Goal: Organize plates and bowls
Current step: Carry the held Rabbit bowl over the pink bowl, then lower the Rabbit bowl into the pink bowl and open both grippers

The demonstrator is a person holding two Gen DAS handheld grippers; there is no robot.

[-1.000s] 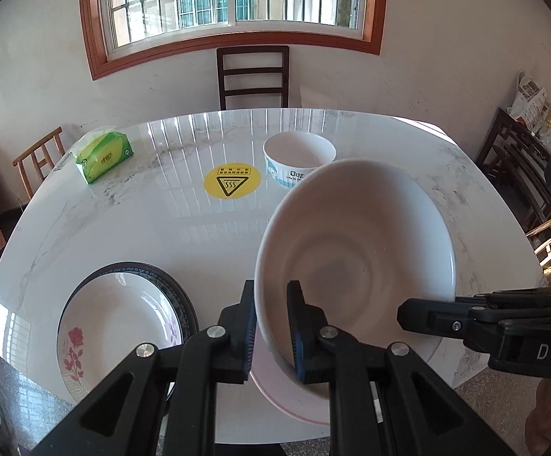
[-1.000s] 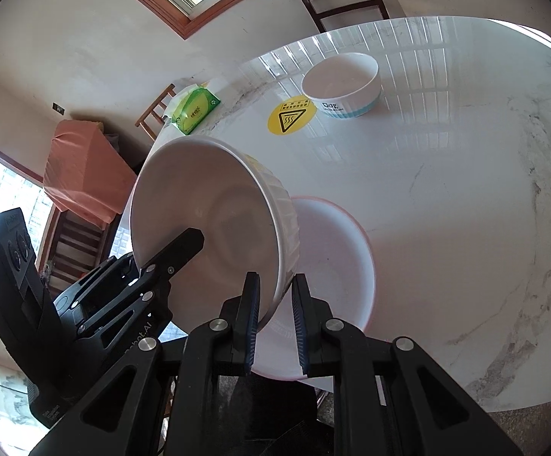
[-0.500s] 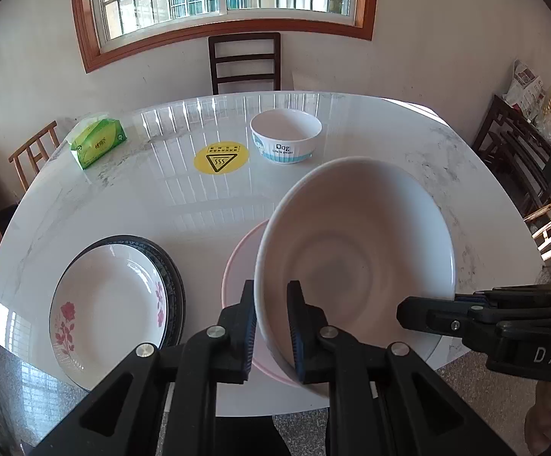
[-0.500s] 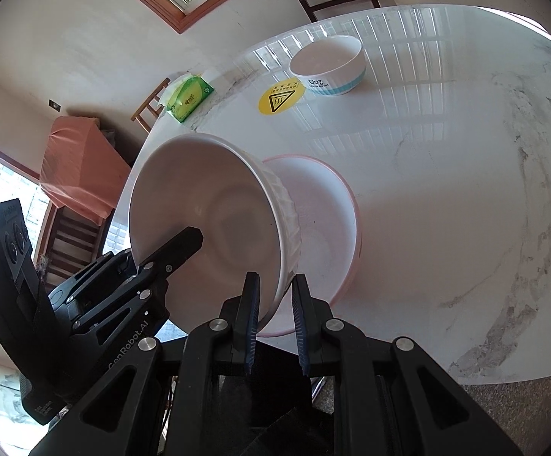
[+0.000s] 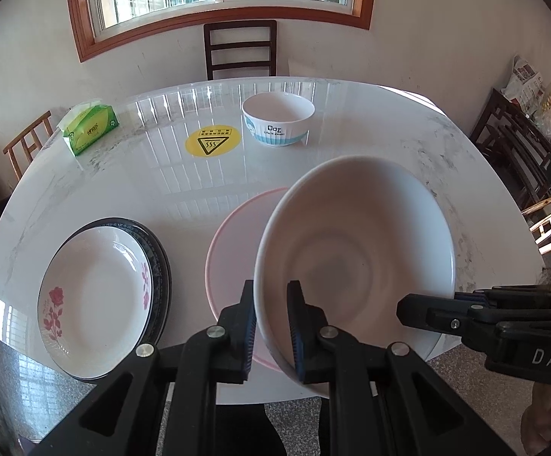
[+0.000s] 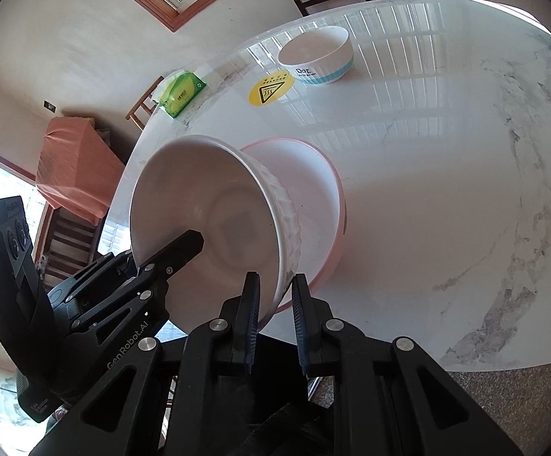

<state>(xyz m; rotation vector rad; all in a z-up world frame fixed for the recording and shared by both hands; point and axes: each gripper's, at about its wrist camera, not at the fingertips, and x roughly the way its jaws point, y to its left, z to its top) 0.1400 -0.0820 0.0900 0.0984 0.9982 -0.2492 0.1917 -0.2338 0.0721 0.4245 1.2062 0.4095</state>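
Note:
A large white ribbed bowl (image 5: 355, 250) (image 6: 214, 220) hangs tilted over a pink-rimmed plate (image 5: 233, 250) (image 6: 313, 190) near the table's front edge. My left gripper (image 5: 271, 323) is shut on the bowl's near rim. My right gripper (image 6: 273, 315) is shut on the rim at the opposite side, and it also shows in the left wrist view (image 5: 408, 307). Whether the bowl touches the plate, I cannot tell. A small white bowl (image 5: 278, 117) (image 6: 317, 57) with blue stripes stands farther back. On the left, a flowered plate (image 5: 93, 296) lies on a dark plate (image 5: 159, 254).
The round marble table (image 5: 123, 190) carries a green tissue pack (image 5: 91, 129) (image 6: 182, 93) at the back left and a yellow warning sticker (image 5: 213, 140) (image 6: 271, 89) in the middle. A dark wooden chair (image 5: 241, 49) stands behind the table, and more chairs flank it.
Both grippers have sunk slightly with the bowl in their grip. More of the pink-rimmed plate shows beside the bowl now, and the far objects sit higher in both views.

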